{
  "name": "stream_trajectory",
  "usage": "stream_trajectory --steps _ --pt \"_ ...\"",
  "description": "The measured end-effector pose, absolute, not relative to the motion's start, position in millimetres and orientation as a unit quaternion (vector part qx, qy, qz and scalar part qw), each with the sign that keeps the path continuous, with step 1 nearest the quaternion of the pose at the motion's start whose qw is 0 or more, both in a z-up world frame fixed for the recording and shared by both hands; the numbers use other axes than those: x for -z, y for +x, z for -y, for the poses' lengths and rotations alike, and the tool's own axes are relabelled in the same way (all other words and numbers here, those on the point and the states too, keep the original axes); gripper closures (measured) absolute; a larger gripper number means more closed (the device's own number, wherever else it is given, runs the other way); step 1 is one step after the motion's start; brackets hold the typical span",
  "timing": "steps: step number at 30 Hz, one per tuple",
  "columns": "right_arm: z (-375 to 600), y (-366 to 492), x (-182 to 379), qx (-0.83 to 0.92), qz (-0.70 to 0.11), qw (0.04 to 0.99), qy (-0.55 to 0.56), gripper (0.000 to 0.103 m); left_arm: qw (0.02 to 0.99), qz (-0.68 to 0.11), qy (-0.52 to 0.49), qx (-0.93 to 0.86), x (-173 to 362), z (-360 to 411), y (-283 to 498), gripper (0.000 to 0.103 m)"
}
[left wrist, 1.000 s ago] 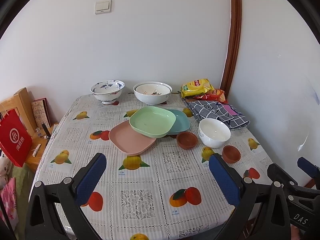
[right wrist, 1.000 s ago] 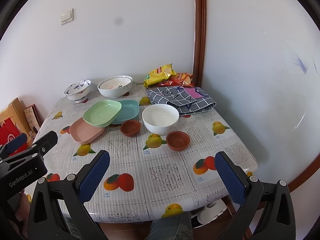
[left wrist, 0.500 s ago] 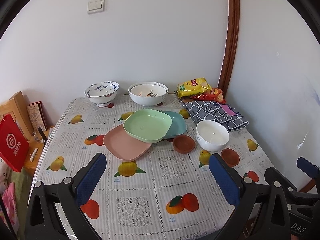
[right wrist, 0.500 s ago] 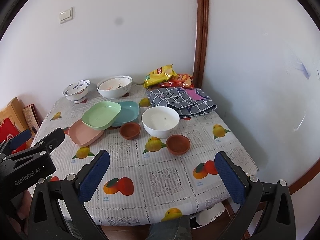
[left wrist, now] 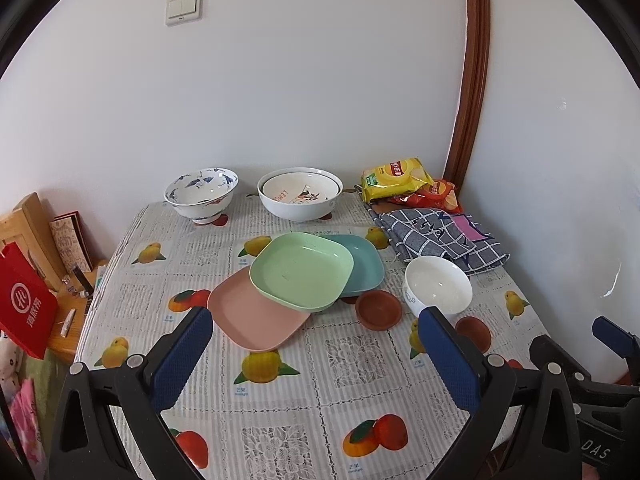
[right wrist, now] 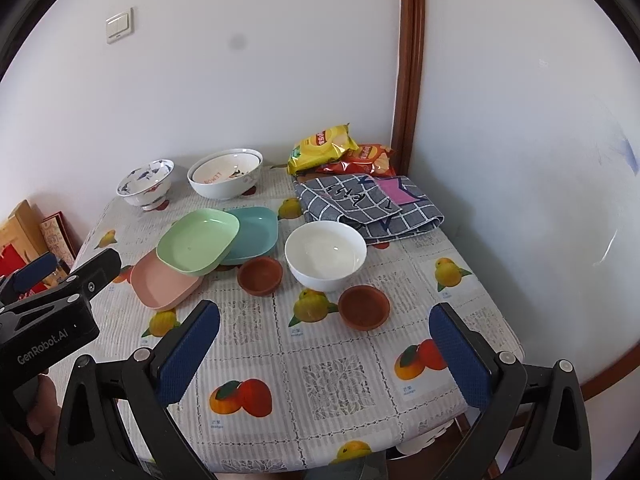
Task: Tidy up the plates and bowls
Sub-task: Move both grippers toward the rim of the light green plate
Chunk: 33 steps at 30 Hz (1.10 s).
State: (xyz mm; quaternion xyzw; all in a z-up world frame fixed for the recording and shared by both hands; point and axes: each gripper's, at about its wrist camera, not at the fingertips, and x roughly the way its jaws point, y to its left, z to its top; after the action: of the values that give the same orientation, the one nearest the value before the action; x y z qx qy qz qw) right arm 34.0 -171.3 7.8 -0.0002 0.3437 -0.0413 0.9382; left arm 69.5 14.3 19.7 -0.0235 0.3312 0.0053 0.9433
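Observation:
Three square plates overlap mid-table: a green plate [left wrist: 302, 270] rests on a pink plate [left wrist: 256, 316] and a teal plate [left wrist: 362, 268]. A white bowl [left wrist: 438, 286] and two small brown dishes [left wrist: 378, 310] [left wrist: 474, 332] sit to their right. At the back stand a blue-patterned bowl [left wrist: 201, 194] and a large white bowl [left wrist: 300, 198] with another nested inside. My left gripper [left wrist: 316, 356] hangs open over the near table, holding nothing. My right gripper [right wrist: 326, 354] is open too, short of the nearer brown dish [right wrist: 364, 306] and the white bowl [right wrist: 325, 254].
A fruit-print cloth covers the table [left wrist: 280, 420]. Chip bags [left wrist: 394, 178] and a folded checked cloth [left wrist: 440, 238] lie at the back right by the wall. A red bag [left wrist: 24, 306] and wooden items stand left of the table.
Both grippers have drifted slightly higher and the left has swung a little; the dishes sit lower in its view. Nothing on the table has moved.

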Motion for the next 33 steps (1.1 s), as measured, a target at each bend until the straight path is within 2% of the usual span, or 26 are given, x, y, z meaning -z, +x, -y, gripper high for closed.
stream_trajectory --steps 27,33 --pt "140 159 26 0.004 -0.341 0.939 -0.040 0.002 0.910 -0.407 -0.054 -0.052 35 -78 199 0.001" --pt "135 193 44 -0.016 -0.365 0.930 -0.032 0.008 0.904 -0.418 -0.058 -0.066 51 -91 218 0.002"
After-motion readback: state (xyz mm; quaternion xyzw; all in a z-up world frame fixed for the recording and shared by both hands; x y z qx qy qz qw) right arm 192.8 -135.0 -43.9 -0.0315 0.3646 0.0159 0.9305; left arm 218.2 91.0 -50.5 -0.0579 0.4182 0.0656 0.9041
